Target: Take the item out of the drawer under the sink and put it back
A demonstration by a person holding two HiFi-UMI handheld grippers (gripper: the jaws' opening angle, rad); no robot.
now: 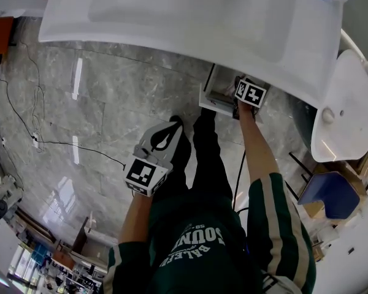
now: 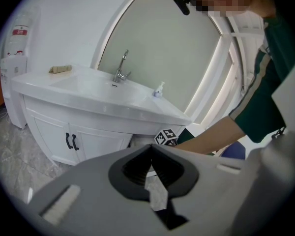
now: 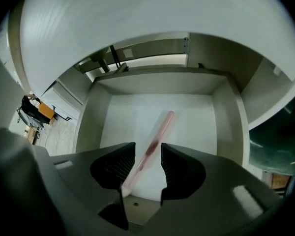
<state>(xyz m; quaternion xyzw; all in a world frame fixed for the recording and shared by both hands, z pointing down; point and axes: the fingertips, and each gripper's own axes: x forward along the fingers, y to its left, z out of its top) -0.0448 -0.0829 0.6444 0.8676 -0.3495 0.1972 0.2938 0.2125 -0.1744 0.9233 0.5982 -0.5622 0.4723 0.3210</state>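
Observation:
The white drawer [image 1: 213,97] under the sink [image 1: 190,17] stands pulled out. In the right gripper view I look down into the drawer [image 3: 123,117]. A thin pink stick-like item [image 3: 162,127] runs lengthwise in it, blurred. My right gripper [image 3: 147,149] is open, its jaws either side of the item's near end with gaps on both sides. In the head view its marker cube [image 1: 250,92] sits over the drawer. My left gripper [image 1: 172,127] hangs over the floor, away from the drawer. It is shut [image 2: 150,149] with nothing in it.
A white toilet [image 1: 346,103] stands right of the sink, with a blue object [image 1: 331,195] near it. Cables [image 1: 24,121] trail over the marble floor at left. Cabinet doors with black handles [image 2: 71,141] sit under the basin. A faucet [image 2: 120,69] and soap bottle [image 2: 159,89] are on top.

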